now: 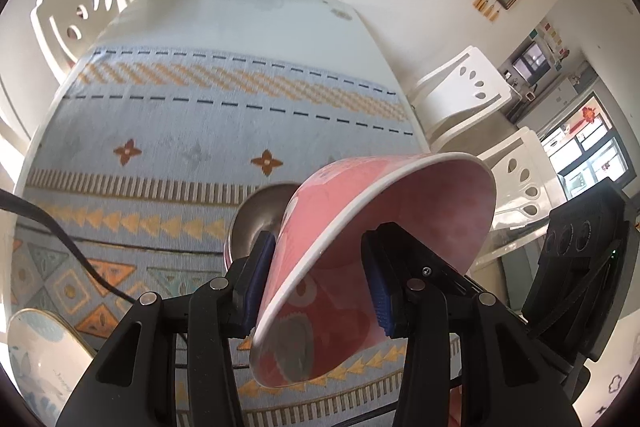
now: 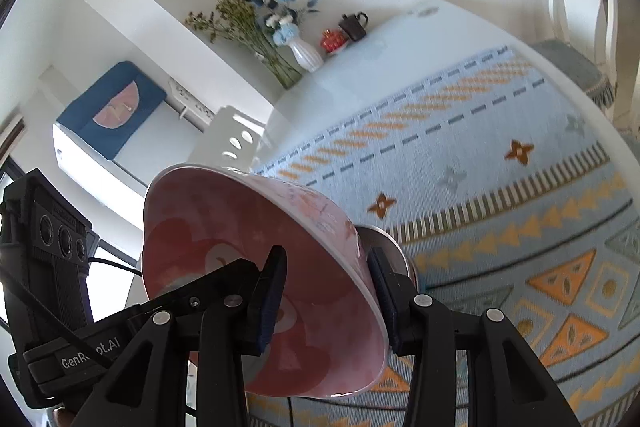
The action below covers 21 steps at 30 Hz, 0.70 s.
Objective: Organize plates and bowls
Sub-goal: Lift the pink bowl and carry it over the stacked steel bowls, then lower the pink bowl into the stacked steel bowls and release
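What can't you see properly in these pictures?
- Metal bowl: mostly hidden behind the pink bowl in both wrist views.
- White floral dish: cut off by the left wrist view's edge.
- Red lidded pot far back: too small for detail.

"GenRobot.AI" stands in pale letters on the black strap (image 2: 90,351) of the other gripper's body, low at the left of the right wrist view, a cable crossing its middle letters. Faint script on the pale plate (image 1: 36,367) cannot be read
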Each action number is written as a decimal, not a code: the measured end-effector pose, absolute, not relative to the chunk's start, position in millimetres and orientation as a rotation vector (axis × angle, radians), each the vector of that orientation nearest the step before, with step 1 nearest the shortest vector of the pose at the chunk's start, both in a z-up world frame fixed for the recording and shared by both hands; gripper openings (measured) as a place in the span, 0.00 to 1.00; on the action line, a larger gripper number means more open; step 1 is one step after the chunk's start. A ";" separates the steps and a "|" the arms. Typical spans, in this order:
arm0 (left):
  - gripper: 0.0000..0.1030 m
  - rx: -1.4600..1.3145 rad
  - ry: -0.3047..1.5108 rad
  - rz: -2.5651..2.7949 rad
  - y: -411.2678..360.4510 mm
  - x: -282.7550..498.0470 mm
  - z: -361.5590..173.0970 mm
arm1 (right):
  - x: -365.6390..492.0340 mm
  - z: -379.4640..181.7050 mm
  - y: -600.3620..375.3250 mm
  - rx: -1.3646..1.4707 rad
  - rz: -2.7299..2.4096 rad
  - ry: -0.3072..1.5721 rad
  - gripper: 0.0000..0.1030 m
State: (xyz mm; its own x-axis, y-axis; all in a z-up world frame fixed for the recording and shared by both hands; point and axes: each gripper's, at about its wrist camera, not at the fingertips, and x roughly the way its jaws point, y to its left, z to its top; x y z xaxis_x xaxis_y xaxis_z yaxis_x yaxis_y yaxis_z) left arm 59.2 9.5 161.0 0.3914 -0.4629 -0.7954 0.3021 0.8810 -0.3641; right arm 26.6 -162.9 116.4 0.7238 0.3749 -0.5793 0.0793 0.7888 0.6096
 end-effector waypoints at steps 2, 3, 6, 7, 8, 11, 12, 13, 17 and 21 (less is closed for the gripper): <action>0.39 -0.175 1.075 -0.487 9.4 60.9 156.8 | 26.3 110.7 -163.1 0.668 0.170 0.772 0.41; 0.39 -0.179 1.079 -0.487 9.2 61.1 155.4 | 26.8 108.8 -163.7 0.672 0.167 0.779 0.41; 0.41 -0.185 1.092 -0.476 9.9 64.6 152.1 | 28.2 105.4 -164.4 0.672 0.161 0.787 0.41; 0.42 -0.185 1.090 -0.467 10.2 65.7 151.3 | 29.3 104.5 -163.9 0.670 0.161 0.788 0.41; 0.45 -0.183 1.085 -0.458 10.5 68.0 150.8 | 31.5 103.2 -164.2 0.672 0.160 0.794 0.41; 0.52 -0.142 1.082 -0.402 10.3 77.2 143.4 | 40.0 100.4 -165.8 0.678 0.145 0.808 0.42; 0.53 -0.122 1.080 -0.380 10.6 78.2 141.3 | 43.7 98.6 -166.2 0.664 0.132 0.817 0.42; 0.53 -0.094 1.080 -0.351 11.6 78.8 138.8 | 46.7 97.2 -165.9 0.652 0.124 0.832 0.42; 0.53 -0.110 1.072 -0.330 22.3 79.9 139.7 | 51.1 93.0 -174.2 0.672 0.106 0.850 0.57; 0.58 -0.138 1.039 -0.308 33.4 82.5 148.0 | 51.2 106.7 -187.3 0.678 0.081 0.790 0.73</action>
State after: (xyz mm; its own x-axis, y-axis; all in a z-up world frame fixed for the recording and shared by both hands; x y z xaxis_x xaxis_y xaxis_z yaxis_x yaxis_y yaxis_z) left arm 82.5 33.4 148.0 0.4692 -0.3150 -0.8250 0.1854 0.9485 -0.2567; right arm 51.2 -187.3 106.7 0.7125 0.3112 -0.6289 0.1770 0.7876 0.5903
